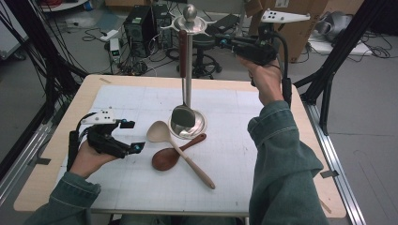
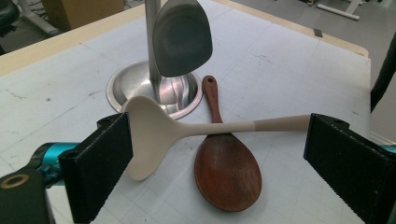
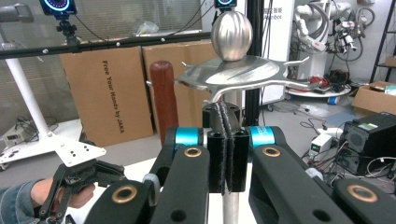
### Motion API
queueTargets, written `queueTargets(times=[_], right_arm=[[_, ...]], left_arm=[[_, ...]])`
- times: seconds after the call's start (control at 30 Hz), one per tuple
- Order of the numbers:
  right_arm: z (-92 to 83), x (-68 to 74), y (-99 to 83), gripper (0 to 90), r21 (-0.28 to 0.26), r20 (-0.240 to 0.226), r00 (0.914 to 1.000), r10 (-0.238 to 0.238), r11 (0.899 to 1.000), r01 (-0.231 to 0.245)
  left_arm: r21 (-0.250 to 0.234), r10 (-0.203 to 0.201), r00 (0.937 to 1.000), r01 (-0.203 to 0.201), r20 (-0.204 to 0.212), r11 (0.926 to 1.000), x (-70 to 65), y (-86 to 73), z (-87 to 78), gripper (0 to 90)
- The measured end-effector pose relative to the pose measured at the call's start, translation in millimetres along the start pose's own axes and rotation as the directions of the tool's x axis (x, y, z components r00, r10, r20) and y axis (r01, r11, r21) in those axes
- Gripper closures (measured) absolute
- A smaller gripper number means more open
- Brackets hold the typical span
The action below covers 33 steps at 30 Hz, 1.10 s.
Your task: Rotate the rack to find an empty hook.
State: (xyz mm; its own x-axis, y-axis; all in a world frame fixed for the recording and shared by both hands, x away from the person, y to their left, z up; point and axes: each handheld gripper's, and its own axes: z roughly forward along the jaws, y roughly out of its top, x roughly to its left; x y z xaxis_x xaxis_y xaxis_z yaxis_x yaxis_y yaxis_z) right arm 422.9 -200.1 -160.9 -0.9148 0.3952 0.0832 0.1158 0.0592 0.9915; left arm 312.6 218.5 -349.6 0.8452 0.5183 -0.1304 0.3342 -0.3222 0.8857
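A steel utensil stand [image 1: 188, 75] with a ball top [image 3: 231, 29] rises from a round base [image 2: 135, 84] at the table's middle. A spatula hangs from it, red-brown handle [image 3: 164, 98] up, grey head [image 2: 182, 37] just above the base. My right gripper [image 1: 219, 42] is held high beside the stand's top plate [image 3: 233, 72], shut with nothing between its pads. A cream spoon [image 1: 180, 152] lies across the handle of a brown wooden spoon [image 1: 166, 158] in front of the base. My left gripper [image 1: 133, 136] rests low at the left, open and facing both spoons [image 2: 229, 172].
A white gridded mat [image 1: 234, 154] covers most of the wooden table [image 1: 61, 140]. Beyond the far edge stand computer cases [image 1: 141, 28], an office chair [image 1: 204, 61] and cardboard boxes [image 3: 107, 93]. Black frame posts [image 1: 338, 56] flank the table's right side.
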Motion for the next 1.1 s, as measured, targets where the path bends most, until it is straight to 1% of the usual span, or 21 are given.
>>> queueTargets(times=[0.07,0.23,0.3,0.47,0.67,0.83,0.97,1.1], right_arm=[[1.5,-0.2,1.7,89.1,-0.004,0.000,1.0000,-0.004,1.000,0.004],[6.9,1.0,3.7,89.2,0.013,-0.005,0.9997,-0.023,1.000,0.023],[7.8,1.3,4.0,89.2,0.011,-0.003,0.9998,-0.019,1.000,0.019],[7.5,2.9,4.3,89.2,0.011,-0.005,0.9997,-0.022,1.000,0.022],[12.0,6.3,4.7,89.3,0.012,-0.022,0.9994,-0.028,1.000,0.028],[20.3,11.8,5.1,89.3,0.017,-0.051,0.9979,-0.040,0.999,0.041],[26.7,16.8,6.2,89.3,0.018,-0.064,0.9965,-0.053,0.998,0.054],[32.3,20.6,6.8,89.3,0.018,-0.070,0.9961,-0.053,0.998,0.054]], left_arm=[[0.006,0.003,1.0000,-0.003,0.001,1.0000,0.5,0.0,0.1,8.2],[0.006,0.003,1.0000,-0.003,0.000,1.0000,0.7,-0.2,0.4,8.1],[0.004,-0.002,1.0000,0.002,0.002,1.0000,0.1,-0.2,1.0,7.8],[0.011,0.005,1.0000,-0.005,0.001,0.9999,-0.3,-0.1,1.6,7.7],[0.014,0.007,1.0000,-0.007,0.002,0.9999,-0.6,-0.2,1.7,7.6],[0.012,0.004,1.0000,-0.004,-0.002,0.9999,-0.1,-0.3,1.3,7.4],[0.011,0.000,1.0000,0.000,-0.003,0.9999,-0.5,-0.3,0.9,7.2],[0.012,0.000,1.0000,0.000,-0.001,0.9999,-0.9,-0.4,1.3,7.1]])
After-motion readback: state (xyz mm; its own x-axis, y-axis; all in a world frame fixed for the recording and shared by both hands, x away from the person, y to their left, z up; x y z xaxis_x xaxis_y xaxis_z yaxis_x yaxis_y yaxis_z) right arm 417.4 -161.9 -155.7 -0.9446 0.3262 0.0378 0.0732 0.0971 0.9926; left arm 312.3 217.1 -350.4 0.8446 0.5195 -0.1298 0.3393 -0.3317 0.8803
